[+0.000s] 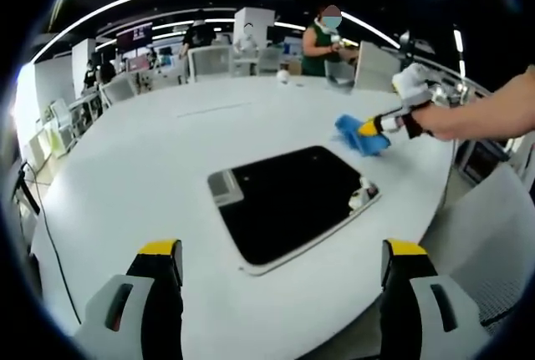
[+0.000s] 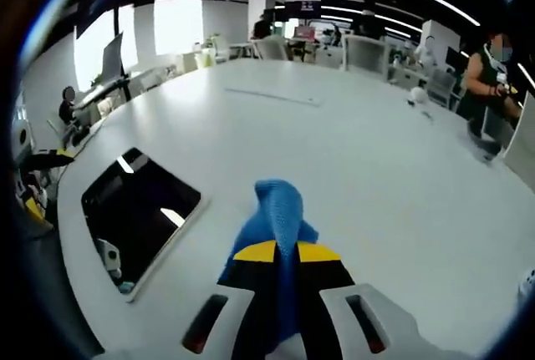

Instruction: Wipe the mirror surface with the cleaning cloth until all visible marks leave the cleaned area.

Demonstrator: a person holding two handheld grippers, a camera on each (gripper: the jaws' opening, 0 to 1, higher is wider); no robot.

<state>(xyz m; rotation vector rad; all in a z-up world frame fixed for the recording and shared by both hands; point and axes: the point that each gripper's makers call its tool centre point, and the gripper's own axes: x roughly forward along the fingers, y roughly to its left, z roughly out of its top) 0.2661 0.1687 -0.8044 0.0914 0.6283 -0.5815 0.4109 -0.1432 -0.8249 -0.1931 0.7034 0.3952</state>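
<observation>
A dark rectangular mirror (image 1: pixel 288 201) with a pale frame lies flat on the round white table (image 1: pixel 150 168). In the left gripper view my left gripper (image 1: pixel 284 260) stands open near the table's edge, short of the mirror. Beyond the mirror to the right, my right gripper (image 1: pixel 372 129) is shut on a blue cleaning cloth (image 1: pixel 355 136), held by a person's hand. In the right gripper view the cloth (image 2: pixel 280 210) is pinched between the closed yellow-tipped jaws of the right gripper (image 2: pixel 284 251) and hangs just above the table (image 2: pixel 359 151). There the mirror (image 2: pixel 138 205) lies to the left, apart from the cloth.
Chairs (image 1: pixel 213 61) and desks ring the far side of the table. A person in green (image 1: pixel 322 43) stands at the back. A small white object (image 1: pixel 282 77) sits on the far tabletop. A grey chair (image 1: pixel 493 235) stands close on the right.
</observation>
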